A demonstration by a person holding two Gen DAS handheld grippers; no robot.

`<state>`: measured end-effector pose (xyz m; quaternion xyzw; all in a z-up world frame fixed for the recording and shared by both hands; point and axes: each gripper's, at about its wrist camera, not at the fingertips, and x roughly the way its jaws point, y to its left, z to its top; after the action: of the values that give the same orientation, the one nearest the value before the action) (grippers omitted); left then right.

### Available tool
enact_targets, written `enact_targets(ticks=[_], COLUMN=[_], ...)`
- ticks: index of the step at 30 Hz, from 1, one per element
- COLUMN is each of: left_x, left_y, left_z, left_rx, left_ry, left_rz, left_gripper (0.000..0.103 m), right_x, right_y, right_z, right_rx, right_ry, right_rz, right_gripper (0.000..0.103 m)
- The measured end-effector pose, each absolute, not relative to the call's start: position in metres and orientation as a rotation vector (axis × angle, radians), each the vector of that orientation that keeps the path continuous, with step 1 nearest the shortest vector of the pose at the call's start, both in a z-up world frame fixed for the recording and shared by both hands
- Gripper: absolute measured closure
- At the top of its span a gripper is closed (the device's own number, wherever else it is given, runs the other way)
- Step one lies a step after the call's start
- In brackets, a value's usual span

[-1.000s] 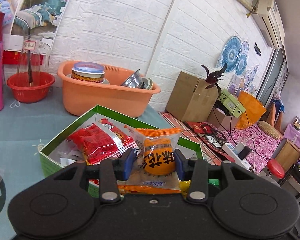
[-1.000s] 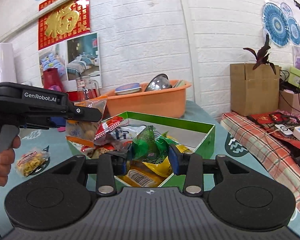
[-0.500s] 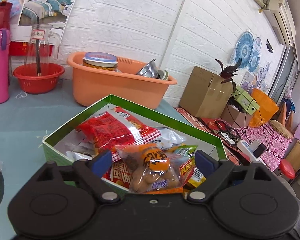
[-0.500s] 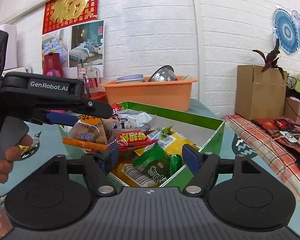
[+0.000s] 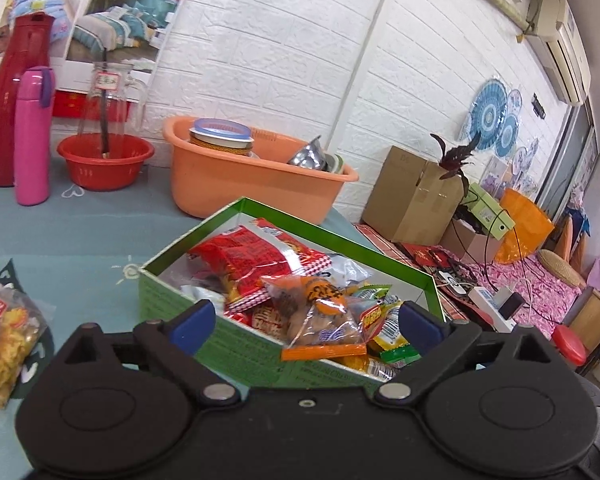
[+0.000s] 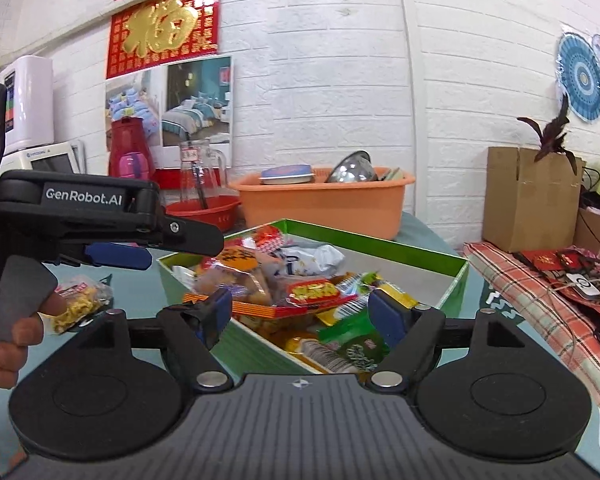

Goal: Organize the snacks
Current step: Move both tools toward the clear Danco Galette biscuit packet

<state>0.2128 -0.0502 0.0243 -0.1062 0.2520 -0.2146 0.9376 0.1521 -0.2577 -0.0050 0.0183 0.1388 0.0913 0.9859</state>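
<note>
A green box (image 5: 236, 344) holds several snack packs; it also shows in the right wrist view (image 6: 455, 280). An orange pack of small cakes (image 5: 323, 320) lies on top of the pile, also seen from the right (image 6: 236, 276). A green pack (image 6: 351, 340) lies in the box's near corner. My left gripper (image 5: 305, 322) is open and empty just in front of the box. My right gripper (image 6: 300, 312) is open and empty over the box's near edge. A yellow snack bag (image 5: 4, 336) lies on the table to the left, also in the right wrist view (image 6: 80, 300).
An orange basin (image 5: 252, 176) with dishes stands behind the box. A red bowl with a glass jug (image 5: 104, 160), a pink bottle (image 5: 32, 136) and a red flask (image 5: 16, 96) stand at the back left. A cardboard box (image 5: 415, 196) and cables lie off the table's right.
Both grippers opened. The left let the orange cake pack drop into the box and the right let the green pack drop in. Both have drawn back a little.
</note>
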Motion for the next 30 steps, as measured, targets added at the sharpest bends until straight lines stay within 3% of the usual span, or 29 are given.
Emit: enact_targets(ticks=[12, 23, 30], left_x=[0.198, 0.238, 0.262], left_y=[0.034, 0.154, 0.168], left_z=[0.021, -0.009, -0.026], left_rx=[-0.224, -0.349, -0.378], left_ry=[0.573, 0.634, 0.662], left_rz=[-0.26, -0.034, -0.076], left_gripper=[0.0, 0.0, 0.0], right_x=[0.14, 0.152, 0.162], right_y=[-0.204, -0.173, -0.155], right_z=[0.004, -0.009, -0.023], right_rx=[0.024, 0.036, 0.017], right_ry=[0.311, 0.402, 0.458], right_rz=[0.3, 0.38, 0.412], right_gripper=[0.0, 0.0, 0.0])
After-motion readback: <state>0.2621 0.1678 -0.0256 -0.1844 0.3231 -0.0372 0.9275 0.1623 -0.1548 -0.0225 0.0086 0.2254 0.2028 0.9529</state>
